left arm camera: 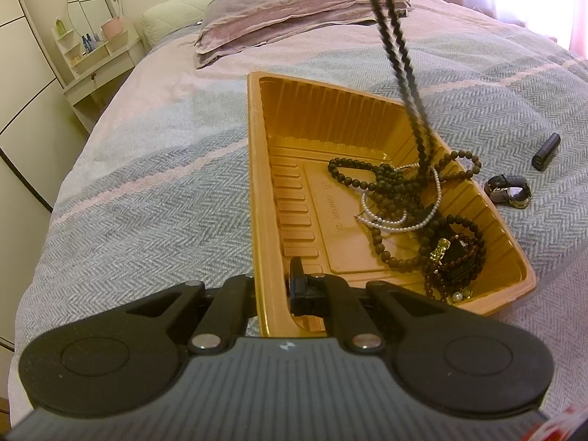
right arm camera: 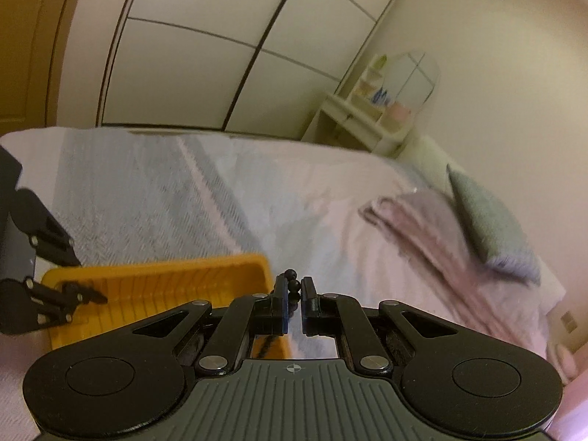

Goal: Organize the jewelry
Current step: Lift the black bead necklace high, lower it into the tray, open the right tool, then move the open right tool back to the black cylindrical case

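Left gripper point(left arm camera: 273, 286) clamped the near rim of the orange tray point(left arm camera: 257, 169). Right gripper point(right arm camera: 294, 290) pinched a black bead strand point(left arm camera: 400, 55) dangling into it, with bare bedspread point(left arm camera: 147, 191) all around.

bed point(left arm camera: 147, 191) | wardrobe point(right arm camera: 205, 66) | mirrored vanity point(left arm camera: 93, 36) | cream walls

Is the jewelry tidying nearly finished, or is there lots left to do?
Mostly done, it seems. Several bead strings and a pearl strand already lie in the orange tray. The left gripper holds the tray's rim, while the right gripper holds a dark bead necklace hanging into the tray. Left on the bedspread: a watch and a small black tube.
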`<state>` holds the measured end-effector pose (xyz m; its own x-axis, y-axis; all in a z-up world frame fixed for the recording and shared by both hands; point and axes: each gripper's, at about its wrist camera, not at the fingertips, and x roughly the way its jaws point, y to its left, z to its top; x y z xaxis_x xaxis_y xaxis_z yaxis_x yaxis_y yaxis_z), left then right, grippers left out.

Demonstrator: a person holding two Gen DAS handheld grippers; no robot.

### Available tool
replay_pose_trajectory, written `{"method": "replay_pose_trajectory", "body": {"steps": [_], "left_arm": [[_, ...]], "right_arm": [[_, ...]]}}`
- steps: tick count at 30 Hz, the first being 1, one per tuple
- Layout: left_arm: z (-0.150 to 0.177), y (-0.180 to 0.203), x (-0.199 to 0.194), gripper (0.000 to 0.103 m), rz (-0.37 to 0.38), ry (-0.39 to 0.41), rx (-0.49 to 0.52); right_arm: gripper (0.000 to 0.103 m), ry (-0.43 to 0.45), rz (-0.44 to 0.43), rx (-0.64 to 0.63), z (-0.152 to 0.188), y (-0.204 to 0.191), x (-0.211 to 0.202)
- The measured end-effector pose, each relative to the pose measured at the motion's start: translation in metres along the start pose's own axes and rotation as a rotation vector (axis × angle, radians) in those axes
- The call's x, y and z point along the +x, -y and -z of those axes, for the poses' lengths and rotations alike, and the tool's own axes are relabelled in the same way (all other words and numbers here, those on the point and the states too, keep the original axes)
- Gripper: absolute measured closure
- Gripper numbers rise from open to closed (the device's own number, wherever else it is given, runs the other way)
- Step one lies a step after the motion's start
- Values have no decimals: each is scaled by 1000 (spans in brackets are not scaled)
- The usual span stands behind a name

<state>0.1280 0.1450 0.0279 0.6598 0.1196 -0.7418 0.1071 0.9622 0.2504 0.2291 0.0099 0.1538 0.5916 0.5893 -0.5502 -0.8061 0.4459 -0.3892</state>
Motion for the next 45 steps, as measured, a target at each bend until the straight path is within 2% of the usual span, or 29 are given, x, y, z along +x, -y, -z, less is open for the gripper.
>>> {"method": "replay_pose_trajectory", "body": {"steps": [7,21,29,36,39,41,43,45], "left_arm": [[0,0,0,100,0,0,-1],[1,0,1,100,1,-1,-2],[1,0,1,100,0,-2,-2],[2,0,1,100,2,-3,-5],[2,-1,1,100,3,-3,-6],[2,0,1,100,3,-3,-6],[2,-1,1,100,5,-3,-8],[2,-1,1,100,6,-2,-10]], "right_arm": [[96,-47,-32,2,18,-8,20],[96,-89,-68,15,26,-12,33],[96,-90,-79,23,28,-10,34],[95,-76,-113,93,29,0,31],[88,-58,-107,107,32,6,22],[76,-41,-105,138,37,13,10],[58,-31,-94,176,48,20,-3],[52,-30,-76,206,64,28,-18]]}}
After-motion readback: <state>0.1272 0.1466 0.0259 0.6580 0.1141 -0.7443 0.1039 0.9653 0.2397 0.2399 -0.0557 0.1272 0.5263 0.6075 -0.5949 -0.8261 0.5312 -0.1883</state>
